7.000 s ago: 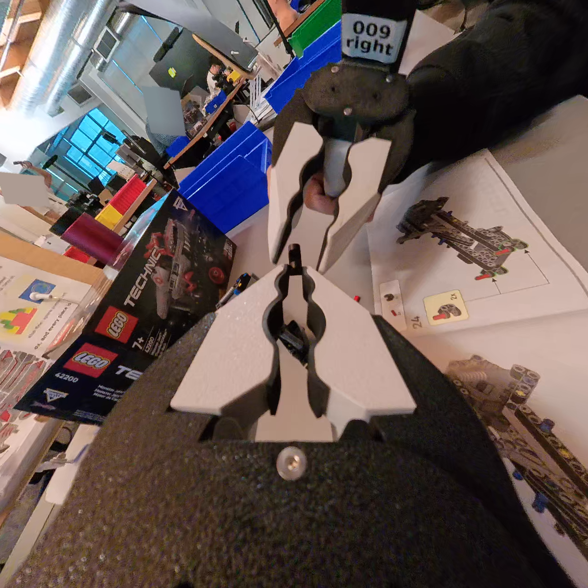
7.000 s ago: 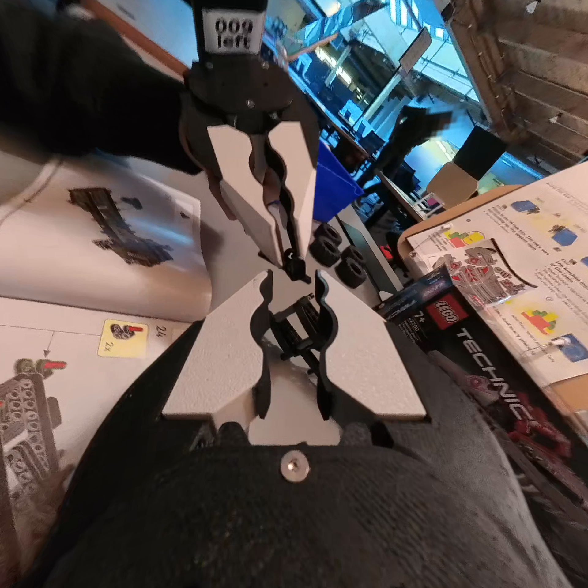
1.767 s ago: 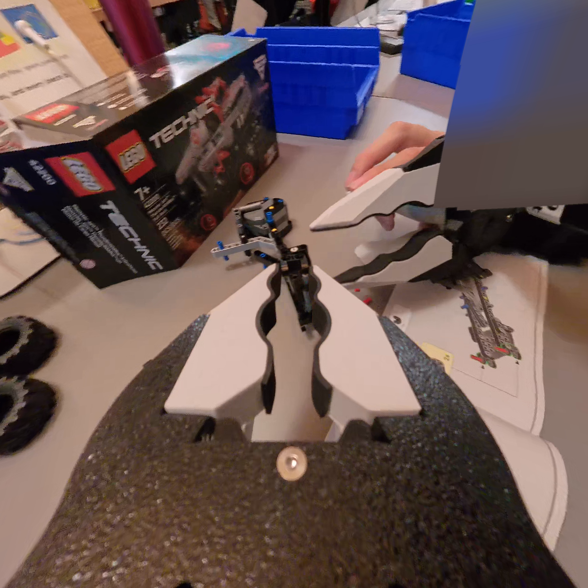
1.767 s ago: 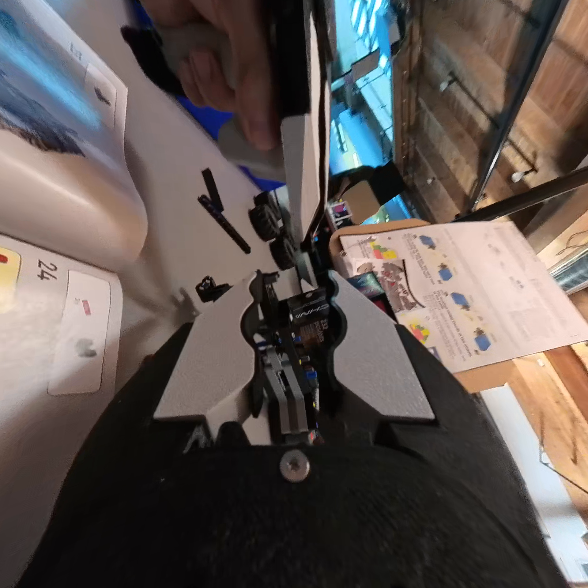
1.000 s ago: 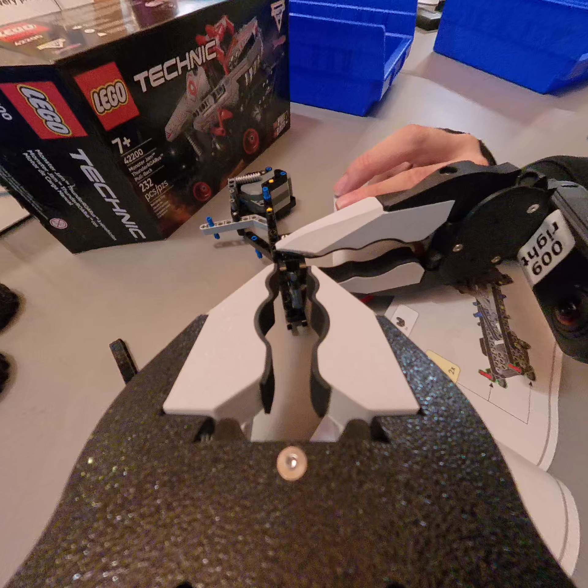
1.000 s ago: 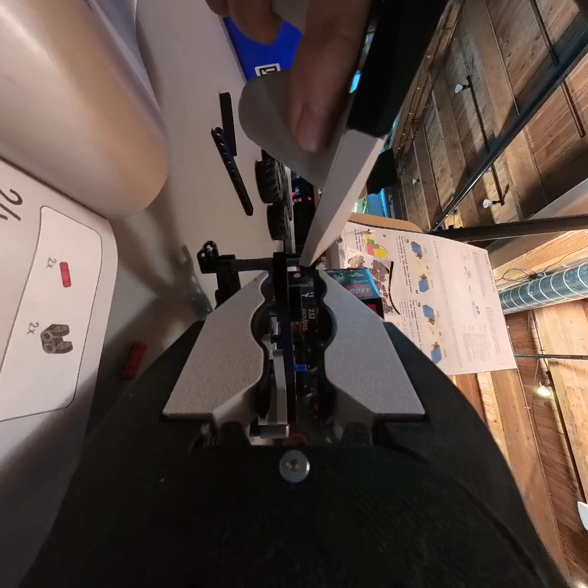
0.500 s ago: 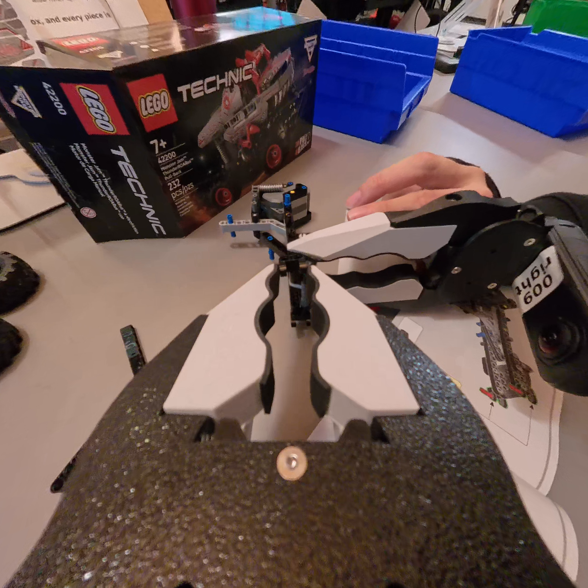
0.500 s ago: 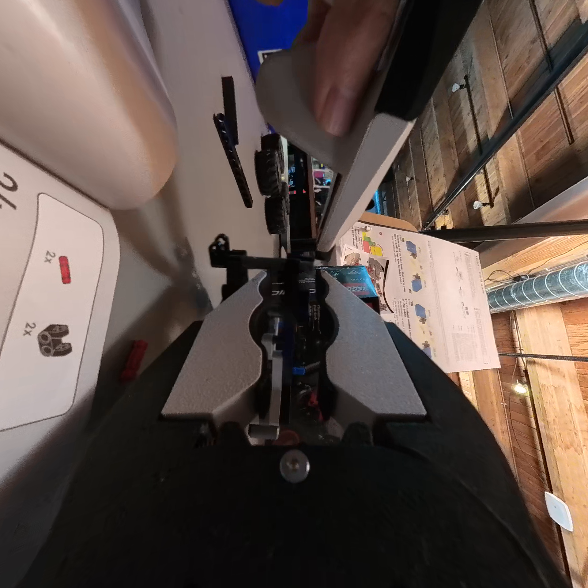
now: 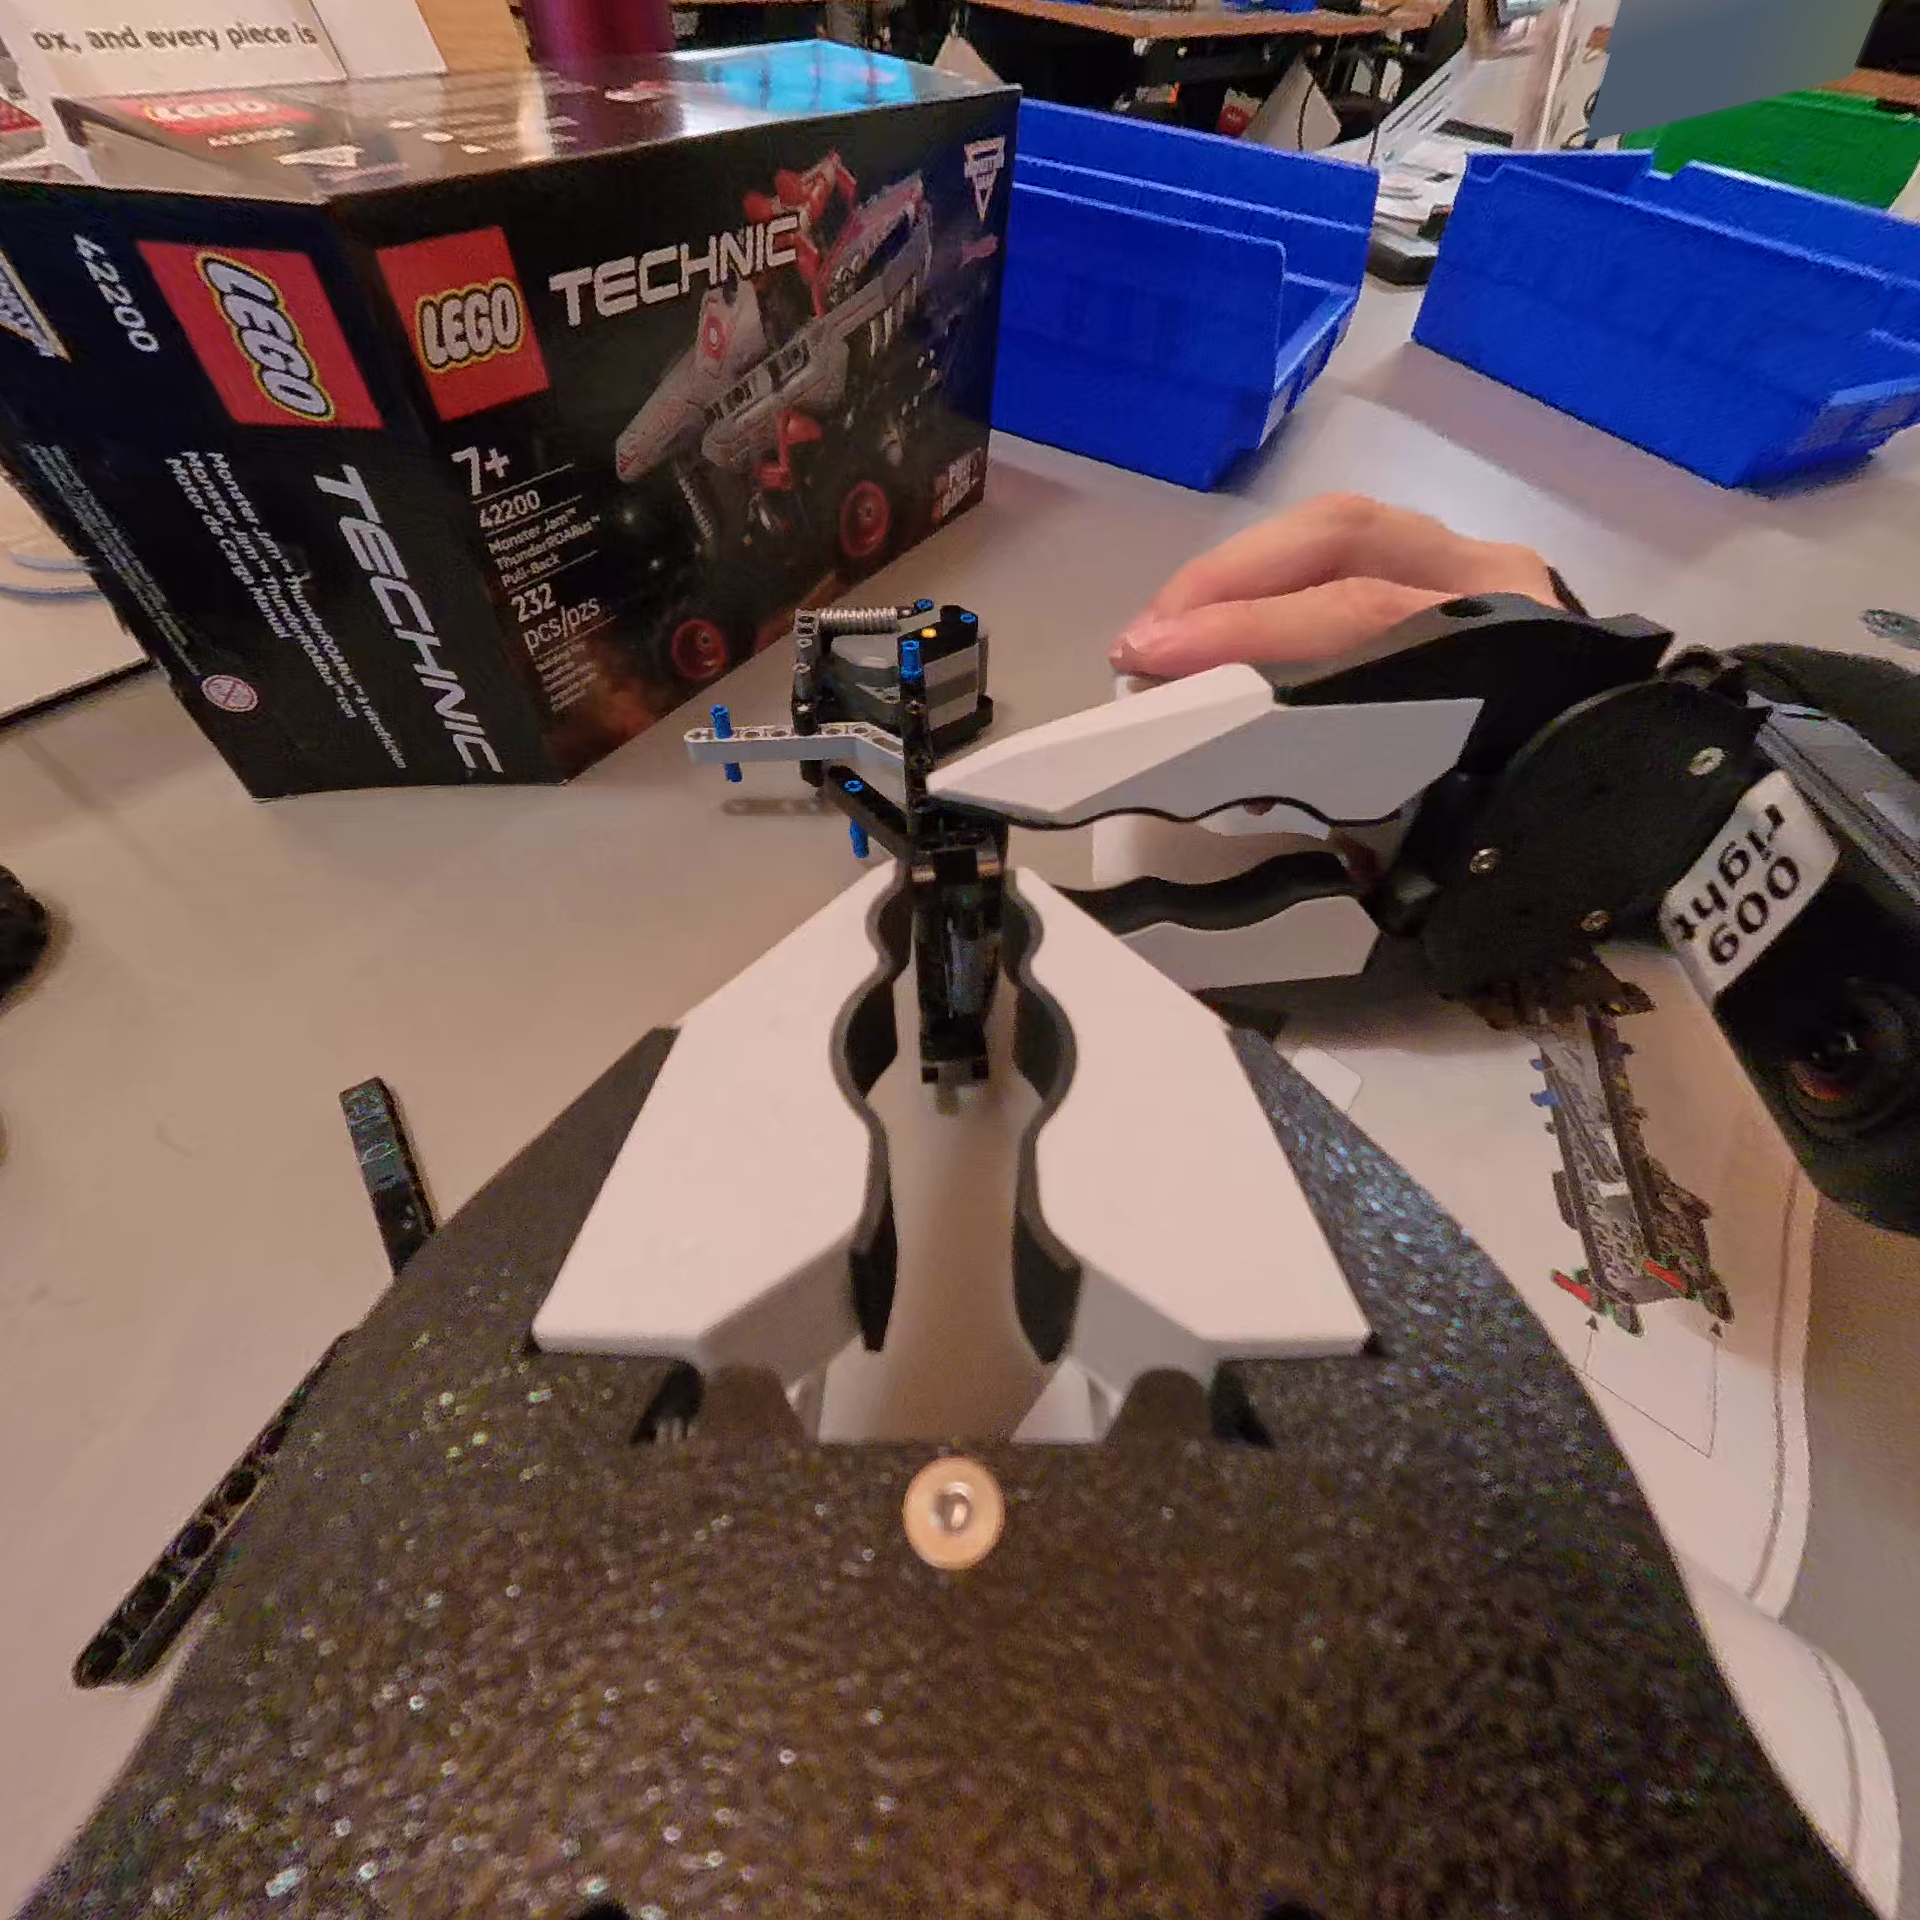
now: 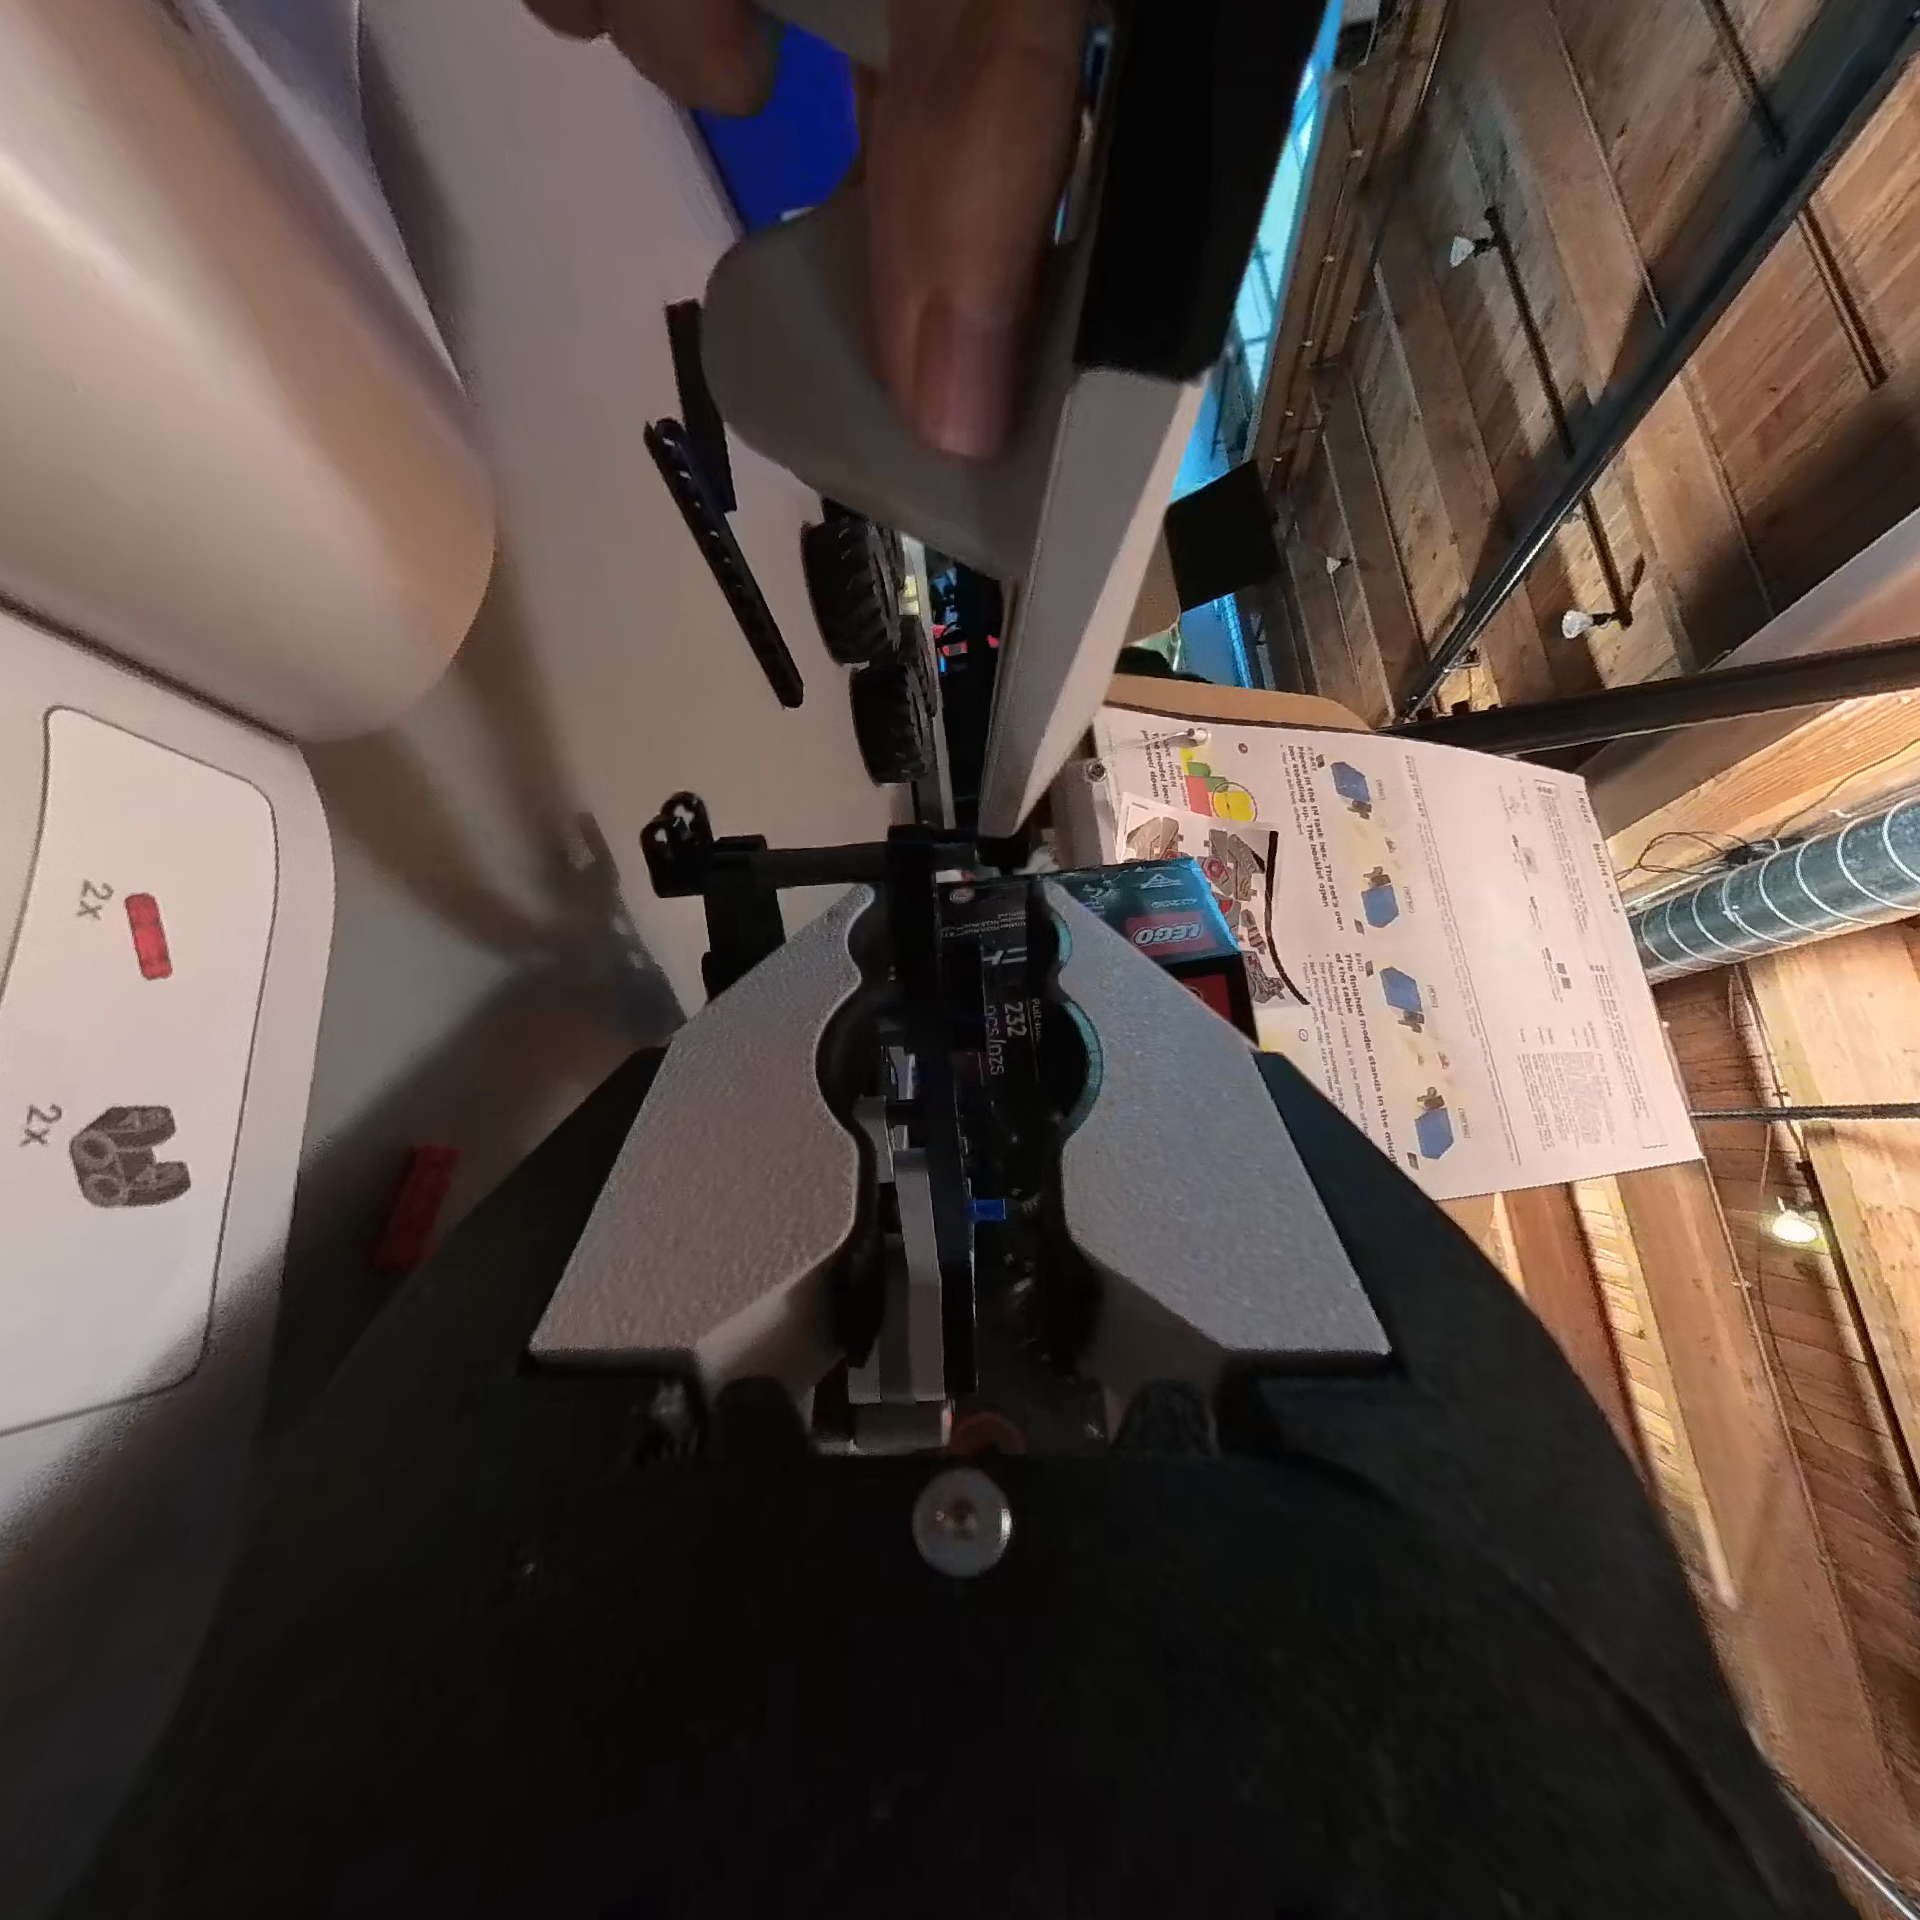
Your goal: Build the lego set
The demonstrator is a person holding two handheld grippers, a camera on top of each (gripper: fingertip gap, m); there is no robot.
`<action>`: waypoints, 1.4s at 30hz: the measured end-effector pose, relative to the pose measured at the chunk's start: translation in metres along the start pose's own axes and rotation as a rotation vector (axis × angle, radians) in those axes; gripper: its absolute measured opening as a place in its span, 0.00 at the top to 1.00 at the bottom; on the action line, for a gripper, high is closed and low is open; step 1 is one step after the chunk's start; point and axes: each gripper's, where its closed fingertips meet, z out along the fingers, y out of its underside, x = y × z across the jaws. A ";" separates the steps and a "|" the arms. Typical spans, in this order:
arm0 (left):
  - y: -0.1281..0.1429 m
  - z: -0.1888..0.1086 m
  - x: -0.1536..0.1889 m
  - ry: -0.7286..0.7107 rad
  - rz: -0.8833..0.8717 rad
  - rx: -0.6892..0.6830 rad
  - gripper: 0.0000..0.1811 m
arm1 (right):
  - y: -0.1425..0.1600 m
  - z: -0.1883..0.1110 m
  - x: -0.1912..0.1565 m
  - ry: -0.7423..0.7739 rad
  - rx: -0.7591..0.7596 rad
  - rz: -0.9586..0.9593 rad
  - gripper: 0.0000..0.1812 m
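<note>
While the partly built grey-and-black lego chassis with blue pins [image 9: 878, 717] is held off the grey table [image 9: 260, 997], just in front of the black printed set box [image 9: 499, 405], a small black connector piece [image 9: 951, 966] is being brought to its near end. The left gripper [image 9: 951, 894] is seen closed narrowly on that connector, whose forward end touches a black beam of the chassis. The right gripper [image 10: 961, 935] is closed on the chassis, which runs lengthwise between its jaws; seen from the left wrist view, this gripper [image 9: 940, 784] lies sideways to the right of the chassis, with a hand [image 9: 1340, 582] behind it.

The step in hand is judged to be the pressing of the connector onto the chassis end. It cannot be told whether the connector is yet seated. For a sound result, the connector is to be kept square to its receiving hole, and the push is to be directed along the axis of the joint, straight toward the chassis, so that no twist is put into the thin beams. The chassis is to be gripped firmly by the right gripper as the counter-force; a slack hold is judged likely to let the chassis pivot.

An open white instruction booklet [image 9: 1714, 1351] lies to the right of the chassis, a loose black beam [image 9: 384, 1153] to its left and nearer the camera, and blue plastic bins [image 9: 1164, 312] beyond it.
</note>
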 end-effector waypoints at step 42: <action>0.017 -0.004 -0.005 -0.010 -0.031 -0.058 0.92 | -0.009 0.000 -0.006 -0.012 0.018 -0.054 0.87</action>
